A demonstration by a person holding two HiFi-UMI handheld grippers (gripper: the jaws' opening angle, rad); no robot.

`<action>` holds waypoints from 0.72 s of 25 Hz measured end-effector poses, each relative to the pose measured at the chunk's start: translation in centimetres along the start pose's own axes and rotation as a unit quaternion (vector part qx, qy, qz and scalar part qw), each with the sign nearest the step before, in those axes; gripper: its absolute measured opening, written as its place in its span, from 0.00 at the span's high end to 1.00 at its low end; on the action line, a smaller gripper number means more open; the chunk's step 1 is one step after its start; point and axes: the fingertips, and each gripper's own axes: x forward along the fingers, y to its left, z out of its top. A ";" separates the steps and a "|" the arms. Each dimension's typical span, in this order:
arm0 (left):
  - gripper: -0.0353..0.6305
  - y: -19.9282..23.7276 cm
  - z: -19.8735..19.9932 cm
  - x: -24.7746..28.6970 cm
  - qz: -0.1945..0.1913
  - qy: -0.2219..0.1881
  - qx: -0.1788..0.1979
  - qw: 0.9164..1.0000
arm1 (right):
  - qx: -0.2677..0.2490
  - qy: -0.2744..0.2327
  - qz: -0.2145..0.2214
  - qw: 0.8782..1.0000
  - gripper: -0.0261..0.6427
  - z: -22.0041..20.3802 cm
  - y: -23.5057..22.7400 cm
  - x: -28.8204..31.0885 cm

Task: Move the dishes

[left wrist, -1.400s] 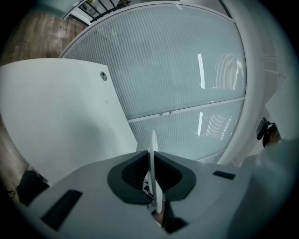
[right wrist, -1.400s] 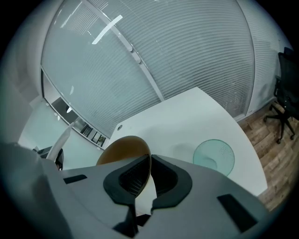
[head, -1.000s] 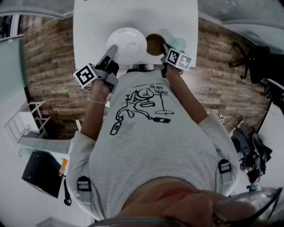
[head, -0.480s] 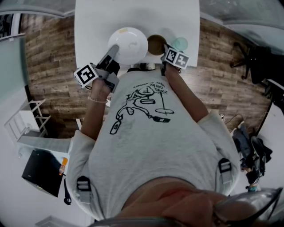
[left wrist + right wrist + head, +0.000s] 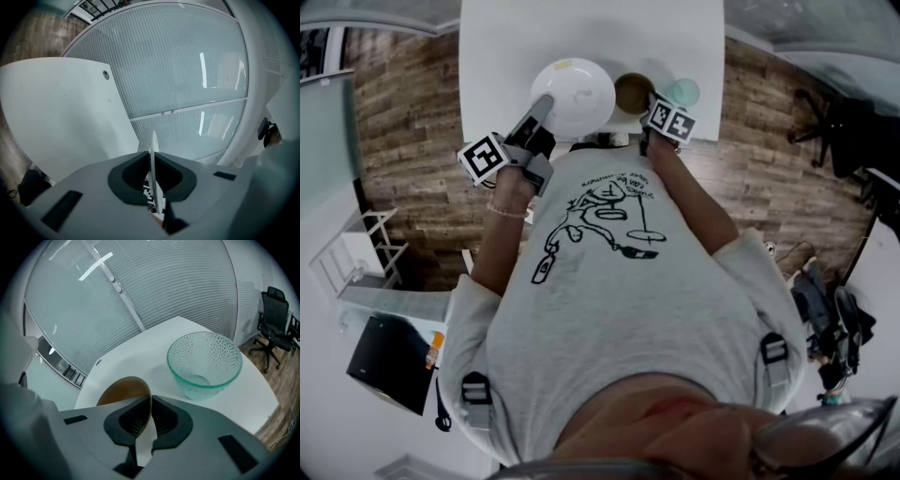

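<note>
White worktop (image 5: 581, 37): plate (image 5: 577, 94) clamped by left hand-held gripper (image 5: 546, 103), brown bowl (image 5: 122, 390) rim-pinched by right hand-held gripper (image 5: 150, 416); adjacent glass bowl (image 5: 205, 364) could be struck.

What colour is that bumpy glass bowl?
Pale green glass bowl, clearest in the right gripper view.

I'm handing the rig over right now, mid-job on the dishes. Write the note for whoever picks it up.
Left gripper: shut on the rim of the white plate, over the near part of the white table.
Right gripper: shut on the rim of the brown bowl, just right of the plate.
Glass bowl: stands free on the table, right of the brown bowl, untouched.
Done: both dishes gripped. I cannot tell whether either is off the table.
Left: carry the plate and brown bowl to their place. The glass bowl probably follows.
</note>
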 end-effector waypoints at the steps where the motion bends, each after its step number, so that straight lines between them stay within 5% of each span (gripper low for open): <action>1: 0.92 0.0 0.0 0.0 0.000 0.000 0.000 1.000 | 0.001 -0.001 -0.002 1.000 0.90 -0.1 -0.2 0.2; 18: 0.92 0.3 0.1 0.1 0.001 0.001 -0.003 1.000 | -0.020 -0.024 -0.022 0.999 0.89 -0.3 -1.7 1.3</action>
